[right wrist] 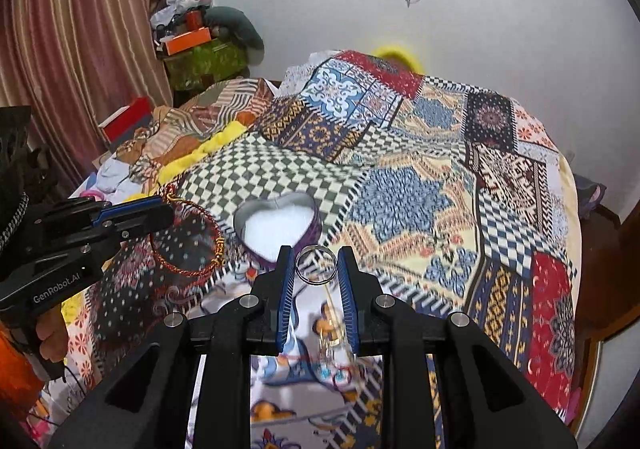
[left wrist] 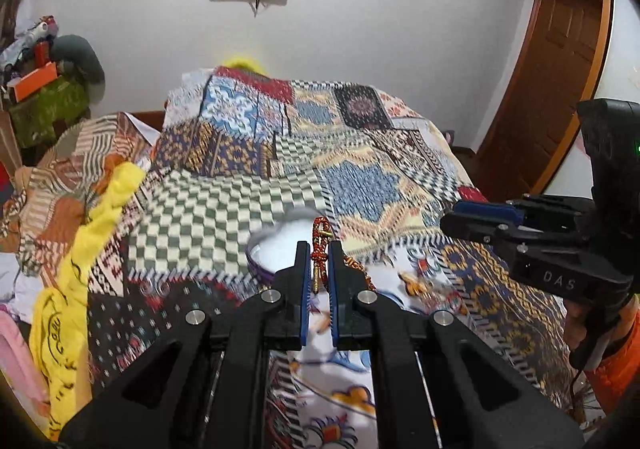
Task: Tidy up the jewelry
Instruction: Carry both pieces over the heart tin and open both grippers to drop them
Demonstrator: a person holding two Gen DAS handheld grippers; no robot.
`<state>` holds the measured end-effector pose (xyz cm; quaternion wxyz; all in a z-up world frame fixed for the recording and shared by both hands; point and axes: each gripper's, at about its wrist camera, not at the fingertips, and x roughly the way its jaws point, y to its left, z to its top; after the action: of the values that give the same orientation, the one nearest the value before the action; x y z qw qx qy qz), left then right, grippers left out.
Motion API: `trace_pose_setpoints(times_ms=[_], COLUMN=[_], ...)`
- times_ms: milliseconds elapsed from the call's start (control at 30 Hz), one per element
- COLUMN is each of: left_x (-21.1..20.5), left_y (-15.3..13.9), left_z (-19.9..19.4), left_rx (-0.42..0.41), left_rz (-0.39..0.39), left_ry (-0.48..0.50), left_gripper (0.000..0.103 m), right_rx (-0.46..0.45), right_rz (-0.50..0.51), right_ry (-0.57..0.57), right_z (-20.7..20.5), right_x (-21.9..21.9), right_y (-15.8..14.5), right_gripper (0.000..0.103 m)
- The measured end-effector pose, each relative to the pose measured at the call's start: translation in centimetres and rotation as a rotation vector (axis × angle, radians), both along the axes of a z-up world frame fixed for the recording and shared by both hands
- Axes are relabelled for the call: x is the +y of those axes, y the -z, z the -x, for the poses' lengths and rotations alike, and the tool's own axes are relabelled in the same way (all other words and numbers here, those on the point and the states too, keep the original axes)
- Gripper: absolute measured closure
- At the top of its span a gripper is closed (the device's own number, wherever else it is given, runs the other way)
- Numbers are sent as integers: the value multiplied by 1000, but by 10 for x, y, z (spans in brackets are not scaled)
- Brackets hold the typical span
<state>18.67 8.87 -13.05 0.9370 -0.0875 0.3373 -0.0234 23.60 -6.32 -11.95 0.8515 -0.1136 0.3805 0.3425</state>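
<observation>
The bracelet (right wrist: 186, 237) is a twisted red-and-gold cord loop with small gold beads and a gold clasp end, hanging from the left gripper (right wrist: 160, 213) above the patchwork bedspread (right wrist: 420, 185). In the left wrist view its cord (left wrist: 319, 249) runs upright between the two blue pads (left wrist: 306, 289), which stand narrow and pinch it, with the rest of the loop trailing off to the right. Just behind it sits a heart-shaped tin (right wrist: 276, 227) with a purple wall and a white lining, resting on the green-checked patch of the bedspread. The right gripper (right wrist: 315, 263) holds a plain silver ring (right wrist: 315, 263) upright between its fingertips, the pads closed to the ring's width and touching it on both sides, just in front of the tin. Below the ring, blurred gold-coloured pieces (right wrist: 330, 333) lie on the cloth; what they are cannot be told.
</observation>
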Motion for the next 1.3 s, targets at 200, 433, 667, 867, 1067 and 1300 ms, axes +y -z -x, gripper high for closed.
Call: trace_pose_setpoints(times_ms=[200, 433, 667, 867, 1067, 1300], left_x=[12, 21, 23, 30, 33, 36], left_y=[0, 14, 38, 62, 79, 82], left_z=[-23, -55, -81, -95, -100, -98], left_rx=[-8, 25, 87, 156, 203, 223], left_rz=[-15, -33, -62, -29, -23, -33], left_ry=[-16, -9, 12, 25, 39, 46], left_gripper=[97, 97, 97, 97, 97, 97], right_rx=[4, 22, 69, 138, 178, 206], right_rz=[5, 43, 88, 105, 124, 144], right_ry=[-10, -27, -52, -77, -105, -127], right_z=[-16, -35, -52, -64, -67, -69], right_x=[19, 46, 59, 68, 79, 86], right_y=[4, 17, 37, 54, 66, 75], right_gripper=[83, 83, 83, 83, 83, 83])
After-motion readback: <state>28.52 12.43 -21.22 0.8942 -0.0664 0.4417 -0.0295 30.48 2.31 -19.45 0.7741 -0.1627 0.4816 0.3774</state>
